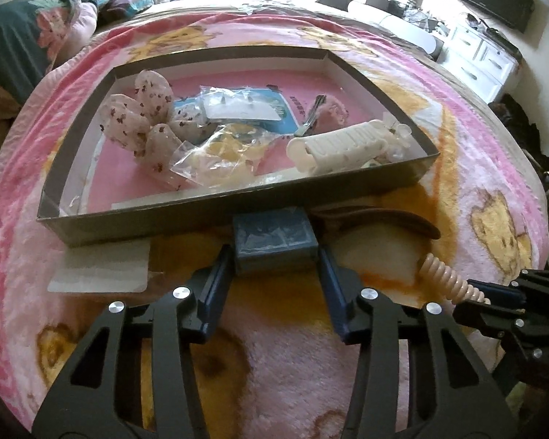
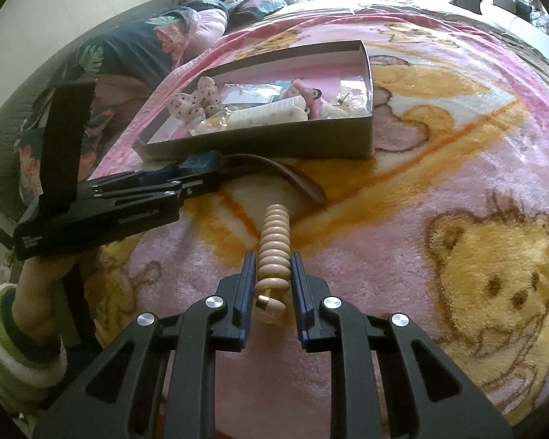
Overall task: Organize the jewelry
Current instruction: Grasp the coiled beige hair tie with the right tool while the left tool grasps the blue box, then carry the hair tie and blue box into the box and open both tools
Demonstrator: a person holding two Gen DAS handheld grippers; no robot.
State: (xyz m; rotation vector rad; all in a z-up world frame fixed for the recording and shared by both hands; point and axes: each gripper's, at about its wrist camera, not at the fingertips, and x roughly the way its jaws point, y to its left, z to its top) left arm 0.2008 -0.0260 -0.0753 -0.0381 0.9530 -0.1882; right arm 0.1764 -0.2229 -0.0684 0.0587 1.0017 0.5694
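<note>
Left gripper (image 1: 275, 256): lower centre of the left wrist view, jaws partly closed, one blue pad against each side of a small blue box (image 1: 274, 241) that sits on the blanket just in front of the tray's near wall.

Right gripper (image 2: 273, 274): lower centre of the right wrist view, jaws narrowed onto the near end of a beige beaded bracelet (image 2: 272, 245); the bead string runs from between the pads up toward mid-frame. In the left wrist view the same bracelet shows at lower right, one end in the black jaws.

Brown strap (image 2: 289, 175): just beyond the bracelet's far end, curving along the tray front.

Cardboard tray (image 1: 430, 166): upper middle of both views; holds spotted fabric pieces (image 1: 135, 117), clear plastic packets (image 1: 216, 157), a white ribbed clip (image 1: 338, 146).

Pink bear-print blanket (image 2: 457, 237): beneath everything.

White card (image 1: 99, 270): left of the blue box, on the blanket.
</note>
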